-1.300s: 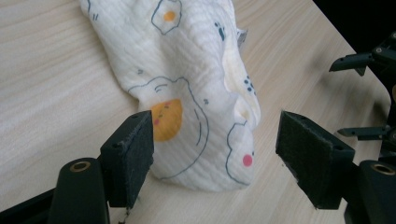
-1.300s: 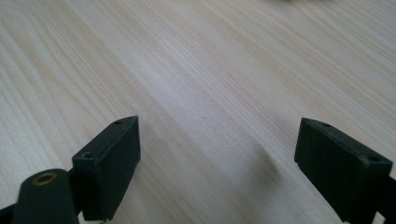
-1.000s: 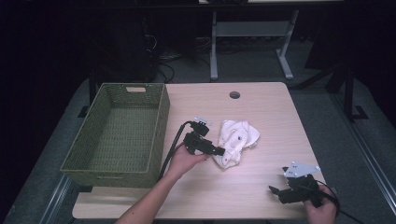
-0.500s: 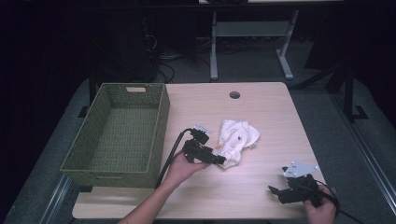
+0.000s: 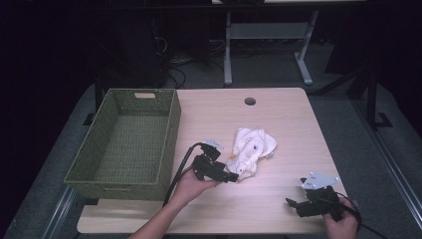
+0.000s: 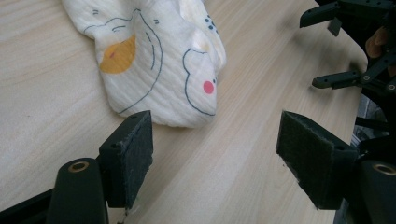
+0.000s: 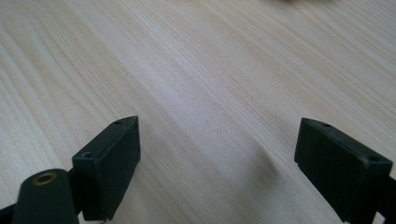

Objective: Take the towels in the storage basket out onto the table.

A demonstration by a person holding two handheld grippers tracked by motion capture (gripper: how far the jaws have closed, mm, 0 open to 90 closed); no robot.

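At the centre of the high view a crumpled white printed cloth point(image 5: 251, 151) lies on the wooden worktop point(image 5: 278, 119). The left gripper point(image 5: 230, 176) sits just below-left of it, jaws apart. The right gripper point(image 5: 293, 204), lower right, has jaws apart over bare wood. A green woven basket point(image 5: 164, 144) stands at left.
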